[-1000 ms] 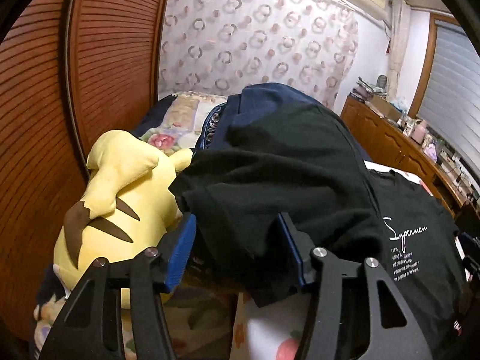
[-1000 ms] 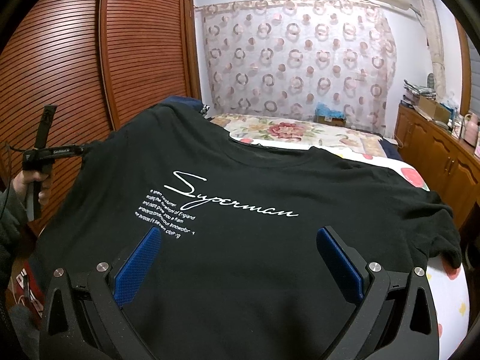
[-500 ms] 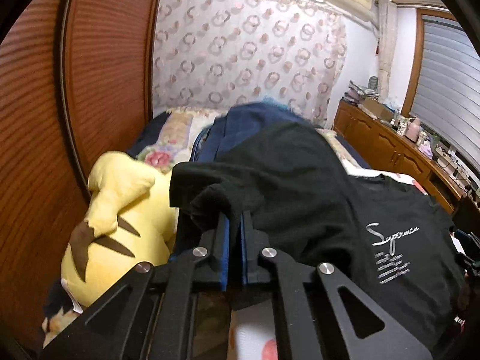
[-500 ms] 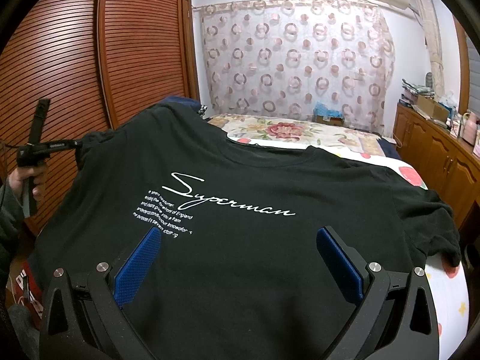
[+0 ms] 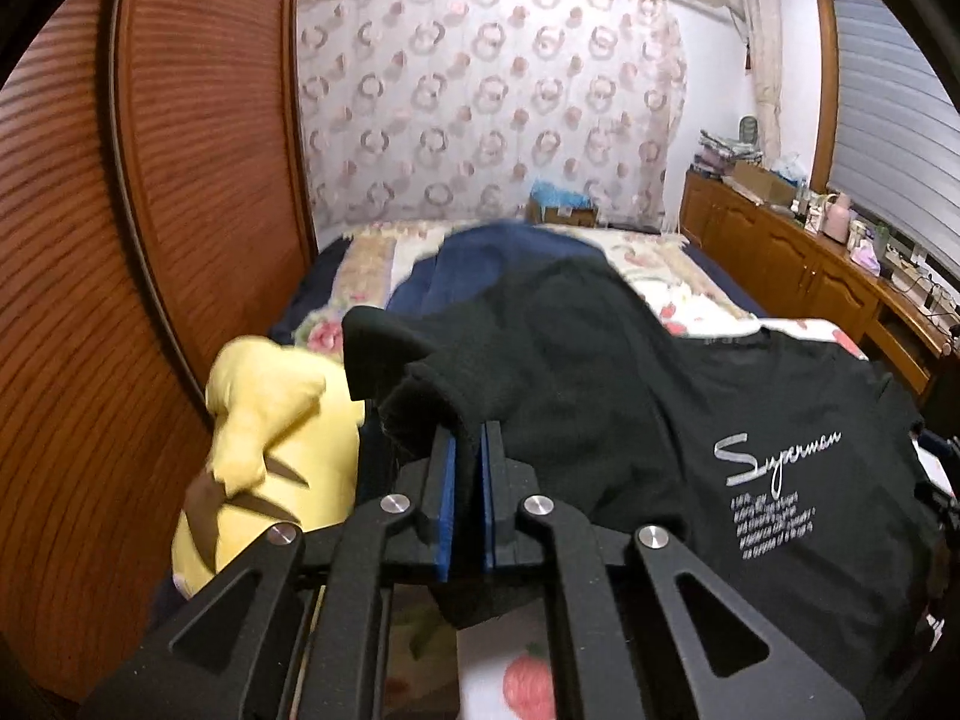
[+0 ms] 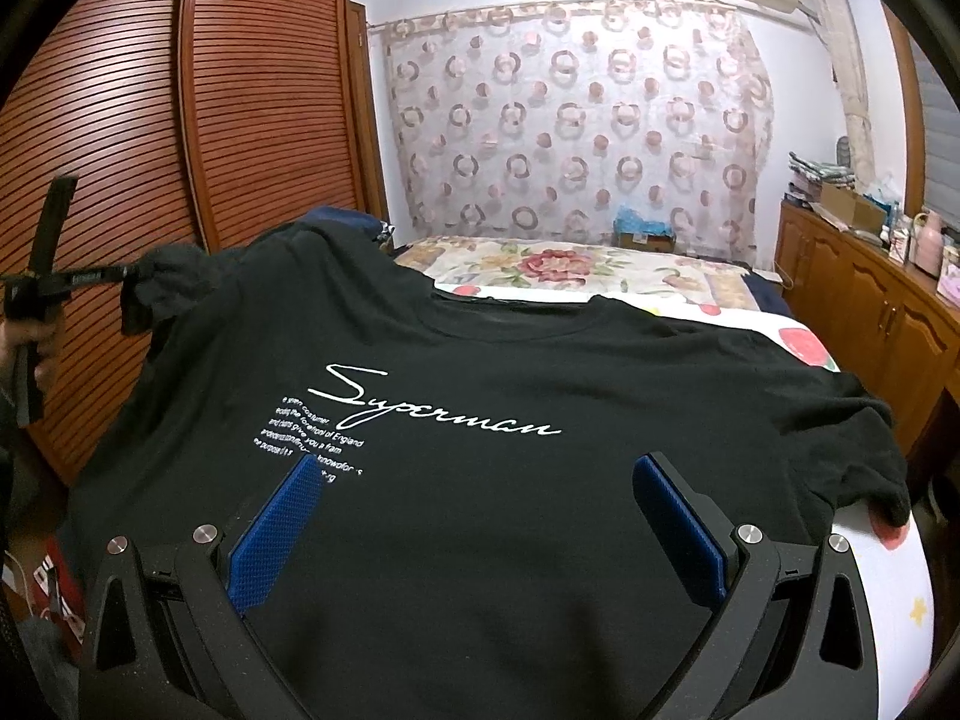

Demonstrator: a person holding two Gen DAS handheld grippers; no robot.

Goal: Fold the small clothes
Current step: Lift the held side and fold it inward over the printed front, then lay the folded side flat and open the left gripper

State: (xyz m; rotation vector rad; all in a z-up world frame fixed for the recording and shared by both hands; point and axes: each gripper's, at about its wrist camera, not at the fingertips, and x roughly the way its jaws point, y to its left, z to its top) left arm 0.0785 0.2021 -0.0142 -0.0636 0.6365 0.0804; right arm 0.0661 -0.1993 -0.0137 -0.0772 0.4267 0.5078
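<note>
A black T-shirt (image 6: 480, 372) with a white "Superman" print lies spread face up on the bed. My left gripper (image 5: 468, 435) is shut on the shirt's sleeve (image 5: 420, 384) and holds it raised off the bed. The right wrist view shows that same left gripper (image 6: 127, 273) at the far left, pinching the bunched sleeve (image 6: 171, 276), with a hand (image 6: 33, 342) on its handle. My right gripper (image 6: 477, 471) hovers open over the shirt's lower half, blue pads (image 6: 276, 528) wide apart with only flat cloth below them.
A yellow plush toy (image 5: 270, 420) sits left of the shirt against the slatted wooden wardrobe (image 5: 180, 180). A navy garment (image 5: 498, 258) lies behind the shirt. The floral bedspread (image 6: 558, 267) runs back to the curtain. Wooden cabinets (image 6: 870, 300) line the right side.
The left gripper's jaws went from wide apart around the sleeve to shut on it, then rose with the sleeve. The right gripper stayed where it was.
</note>
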